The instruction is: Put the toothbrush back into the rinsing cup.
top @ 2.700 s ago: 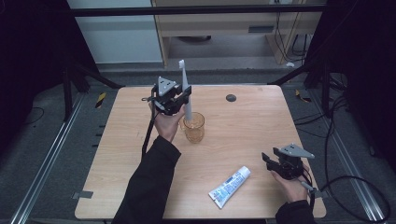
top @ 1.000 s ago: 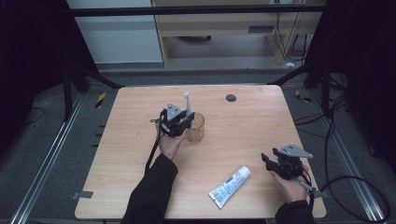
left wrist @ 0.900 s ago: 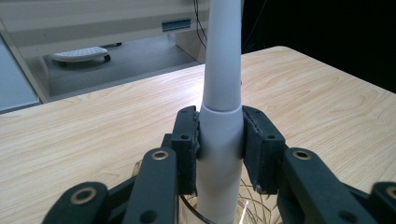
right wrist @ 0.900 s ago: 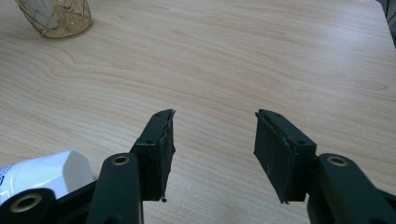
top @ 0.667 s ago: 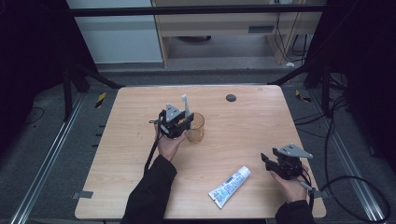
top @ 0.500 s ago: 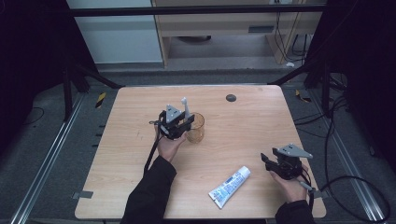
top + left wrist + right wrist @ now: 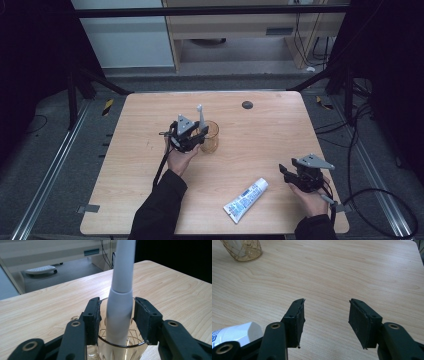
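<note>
A white toothbrush stands in an amber glass cup near the middle of the wooden table. My left gripper is at the cup's left side. In the left gripper view its jaws flank the toothbrush handle above the cup rim. A gap shows on each side, and the jaws have just been opening. My right gripper rests low at the front right, open and empty. A white toothpaste tube lies on the table to its left.
A small dark round disc sits near the table's far edge. The cup appears far off at the top left of the right gripper view. Metal rails and cables run along the floor beside the table.
The left gripper came down from above the cup and set the toothbrush into it. Its jaws have since spread away from the handle. The right gripper has not moved.
</note>
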{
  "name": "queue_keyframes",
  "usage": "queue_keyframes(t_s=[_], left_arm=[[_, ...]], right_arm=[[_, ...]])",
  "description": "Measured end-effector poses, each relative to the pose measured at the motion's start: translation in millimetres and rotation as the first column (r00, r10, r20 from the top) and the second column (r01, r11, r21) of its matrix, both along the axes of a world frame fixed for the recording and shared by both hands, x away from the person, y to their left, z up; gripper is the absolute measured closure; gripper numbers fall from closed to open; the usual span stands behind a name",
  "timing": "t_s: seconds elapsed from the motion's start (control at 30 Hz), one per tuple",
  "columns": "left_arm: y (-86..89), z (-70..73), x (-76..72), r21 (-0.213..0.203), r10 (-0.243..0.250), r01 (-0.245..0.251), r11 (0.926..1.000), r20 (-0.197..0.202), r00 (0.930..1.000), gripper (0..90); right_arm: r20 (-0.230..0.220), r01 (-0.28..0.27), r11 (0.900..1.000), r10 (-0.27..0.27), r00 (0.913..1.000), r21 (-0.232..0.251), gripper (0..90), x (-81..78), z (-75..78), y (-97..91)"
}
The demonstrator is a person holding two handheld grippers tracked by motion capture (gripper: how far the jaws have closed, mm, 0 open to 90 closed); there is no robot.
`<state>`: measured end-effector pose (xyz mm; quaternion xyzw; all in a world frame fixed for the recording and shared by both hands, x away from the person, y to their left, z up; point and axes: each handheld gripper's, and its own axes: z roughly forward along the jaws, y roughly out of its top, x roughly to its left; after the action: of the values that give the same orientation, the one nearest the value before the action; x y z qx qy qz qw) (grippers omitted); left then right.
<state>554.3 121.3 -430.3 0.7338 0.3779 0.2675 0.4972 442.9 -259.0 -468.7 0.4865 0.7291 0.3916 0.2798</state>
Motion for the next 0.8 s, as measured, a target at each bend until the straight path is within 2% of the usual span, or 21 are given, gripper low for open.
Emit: queue_keyframes(t_s=[0.23,0.37,0.57,0.77,0.8], left_arm=[[7.2,2.2,-6.1,0.021,0.007,-0.006,0.9998,-0.021,0.9998,50.4],[14.0,3.4,-12.5,0.055,0.010,-0.008,0.9985,-0.043,0.9990,46.2],[33.8,8.9,-25.9,0.101,0.027,-0.020,0.9947,-0.067,0.9974,44.0],[52.7,12.5,-39.9,0.121,0.039,-0.030,0.9922,-0.068,0.9969,43.0],[57.2,12.2,-43.4,0.126,0.038,-0.027,0.9917,-0.079,0.9962,42.7]], right_arm=[[-0.003,0.006,1.0000,-0.006,1.0000,-0.001,44.3,0.0,0.2,0.2],[0.005,0.011,0.9999,-0.011,0.9999,-0.004,42.0,-0.5,1.4,0.4],[0.011,0.012,0.9999,-0.012,0.9999,0.004,39.5,-1.6,4.4,1.4],[0.023,0.003,1.0000,-0.003,0.9997,0.009,39.7,-4.2,9.3,1.9],[0.025,-0.001,0.9999,0.000,0.9997,0.015,40.0,-5.1,10.4,2.1]])
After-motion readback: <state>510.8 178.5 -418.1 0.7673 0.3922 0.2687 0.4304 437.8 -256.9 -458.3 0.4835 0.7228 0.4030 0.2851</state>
